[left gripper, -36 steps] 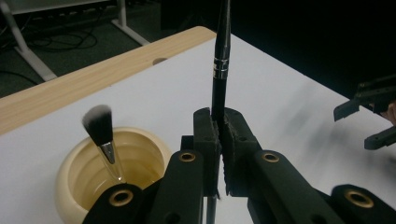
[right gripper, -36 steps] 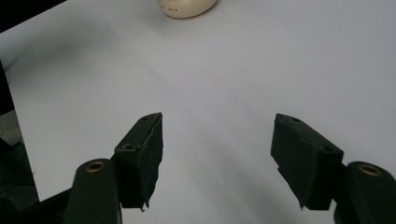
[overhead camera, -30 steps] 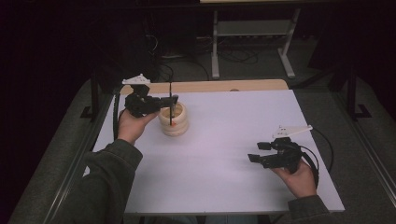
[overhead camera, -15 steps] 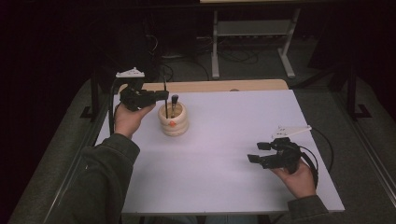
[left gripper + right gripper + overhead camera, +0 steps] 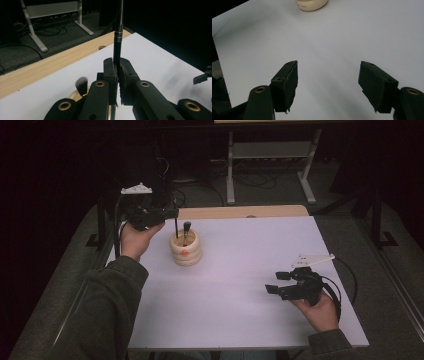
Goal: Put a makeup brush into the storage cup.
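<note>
A cream ribbed holder (image 5: 185, 251) stands on the white table top (image 5: 240, 270) at the back left. My left gripper (image 5: 171, 213) hovers just above and left of it, shut on a thin black brush handle (image 5: 175, 226) that hangs upright, its lower end at the holder's mouth. In the left gripper view the pads (image 5: 110, 72) of my left gripper (image 5: 117, 75) pinch that handle (image 5: 117, 37). A second brush (image 5: 186, 227) with dark bristles (image 5: 81, 85) stands in the holder. My right gripper (image 5: 276, 282) rests near the front right, open and holding nothing (image 5: 328, 75).
A wooden strip (image 5: 240, 211) runs along the table's far edge. Beyond it a metal stand (image 5: 270, 155) and cables lie on the dark floor. The holder's base (image 5: 312, 4) lies far ahead of the right gripper.
My left gripper has risen and drifted left with the black brush handle, drawing it up out of the holder. The right hand has stayed in place.
</note>
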Tool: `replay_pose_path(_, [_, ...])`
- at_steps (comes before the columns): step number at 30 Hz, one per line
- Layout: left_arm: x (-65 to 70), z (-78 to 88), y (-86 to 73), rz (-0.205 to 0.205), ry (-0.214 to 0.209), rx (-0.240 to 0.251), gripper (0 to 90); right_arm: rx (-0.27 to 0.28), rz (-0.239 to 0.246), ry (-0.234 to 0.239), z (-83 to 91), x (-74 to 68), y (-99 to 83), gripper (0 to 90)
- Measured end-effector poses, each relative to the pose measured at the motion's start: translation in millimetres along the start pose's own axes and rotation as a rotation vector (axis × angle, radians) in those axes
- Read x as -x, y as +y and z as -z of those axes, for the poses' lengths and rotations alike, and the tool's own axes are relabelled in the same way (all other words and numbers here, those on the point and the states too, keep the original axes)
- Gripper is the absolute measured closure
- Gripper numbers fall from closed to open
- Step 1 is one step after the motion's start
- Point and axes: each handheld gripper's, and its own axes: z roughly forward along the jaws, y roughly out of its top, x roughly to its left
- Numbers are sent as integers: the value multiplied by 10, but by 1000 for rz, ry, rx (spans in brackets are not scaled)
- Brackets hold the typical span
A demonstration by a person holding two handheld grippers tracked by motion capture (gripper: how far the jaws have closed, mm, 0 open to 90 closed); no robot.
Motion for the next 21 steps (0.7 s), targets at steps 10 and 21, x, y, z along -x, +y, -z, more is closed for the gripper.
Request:
replay_pose_path(10, [-82, -50, 69, 2, 31, 11, 852, 2, 1, -2, 9, 11, 3, 308])
replay_pose_path(21, [-187, -96, 109, 33, 54, 32, 852, 4, -1, -3, 9, 18, 11, 304])
